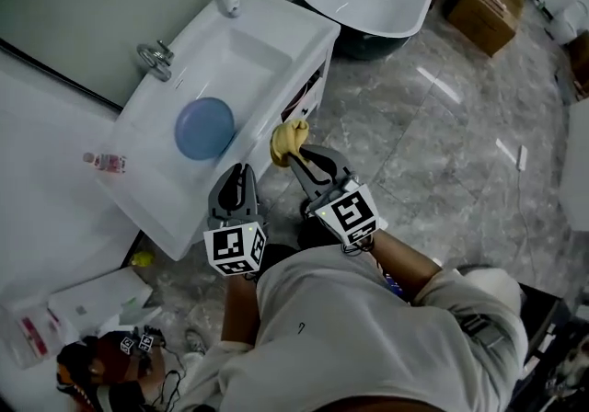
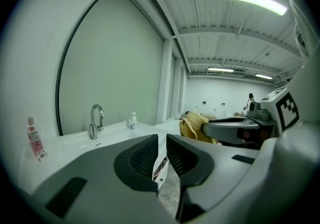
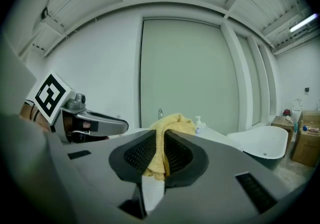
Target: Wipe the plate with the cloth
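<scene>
Yellow fluffy cloth (image 1: 288, 141) pinched tight in the right gripper (image 1: 296, 154), bunched up ready for rubbing. Round blue plate (image 1: 204, 128) lying flat in the white bathroom sink (image 1: 267, 51), not yet touched, apart from the cloth. Left gripper (image 1: 241, 171) empty, jaws a little apart, probably kept free to steady the plate.

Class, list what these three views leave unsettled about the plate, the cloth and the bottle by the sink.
- Plate: seen in the head view only, too small to show any dirt. Neither gripper view shows it; it lies low behind the sink rim.
- Cloth: bunched between the jaws of the right gripper, which hide its full extent.
- Bottle: label too small to read in the head and left gripper views.
</scene>
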`<state>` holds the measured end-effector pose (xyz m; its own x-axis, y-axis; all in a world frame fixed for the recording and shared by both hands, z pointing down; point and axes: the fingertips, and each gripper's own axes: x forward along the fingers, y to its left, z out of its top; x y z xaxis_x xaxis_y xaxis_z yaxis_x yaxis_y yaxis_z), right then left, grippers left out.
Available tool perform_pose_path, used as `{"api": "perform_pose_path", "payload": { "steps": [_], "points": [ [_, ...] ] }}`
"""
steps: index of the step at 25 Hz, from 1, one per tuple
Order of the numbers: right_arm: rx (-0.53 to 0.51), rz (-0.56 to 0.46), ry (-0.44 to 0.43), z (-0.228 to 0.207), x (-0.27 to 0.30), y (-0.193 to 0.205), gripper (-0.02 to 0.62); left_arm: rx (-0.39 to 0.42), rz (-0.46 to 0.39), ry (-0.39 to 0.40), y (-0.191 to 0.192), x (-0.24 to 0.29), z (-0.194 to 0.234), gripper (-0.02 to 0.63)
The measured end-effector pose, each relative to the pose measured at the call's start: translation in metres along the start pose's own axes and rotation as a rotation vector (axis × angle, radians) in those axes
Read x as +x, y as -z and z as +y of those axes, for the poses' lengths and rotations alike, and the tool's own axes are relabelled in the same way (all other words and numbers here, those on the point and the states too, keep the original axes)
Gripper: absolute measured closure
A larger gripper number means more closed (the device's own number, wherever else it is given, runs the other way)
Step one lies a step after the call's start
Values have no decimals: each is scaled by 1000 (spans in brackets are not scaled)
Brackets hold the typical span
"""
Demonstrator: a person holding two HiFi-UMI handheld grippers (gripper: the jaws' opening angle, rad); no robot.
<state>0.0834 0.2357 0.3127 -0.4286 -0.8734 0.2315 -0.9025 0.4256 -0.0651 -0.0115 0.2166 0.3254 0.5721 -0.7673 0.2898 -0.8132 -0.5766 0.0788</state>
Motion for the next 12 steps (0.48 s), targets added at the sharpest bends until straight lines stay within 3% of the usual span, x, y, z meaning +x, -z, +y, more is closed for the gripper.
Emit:
{"api": "perform_pose_path", "payload": {
  "steps": [4,12],
  "points": [
    [24,49,-27,-30,25,10,546,-18,63,-40,7,24,10,541],
    [25,104,-98,-33,100,23,546,-47,93,-106,18,61,69,541]
  ]
}}
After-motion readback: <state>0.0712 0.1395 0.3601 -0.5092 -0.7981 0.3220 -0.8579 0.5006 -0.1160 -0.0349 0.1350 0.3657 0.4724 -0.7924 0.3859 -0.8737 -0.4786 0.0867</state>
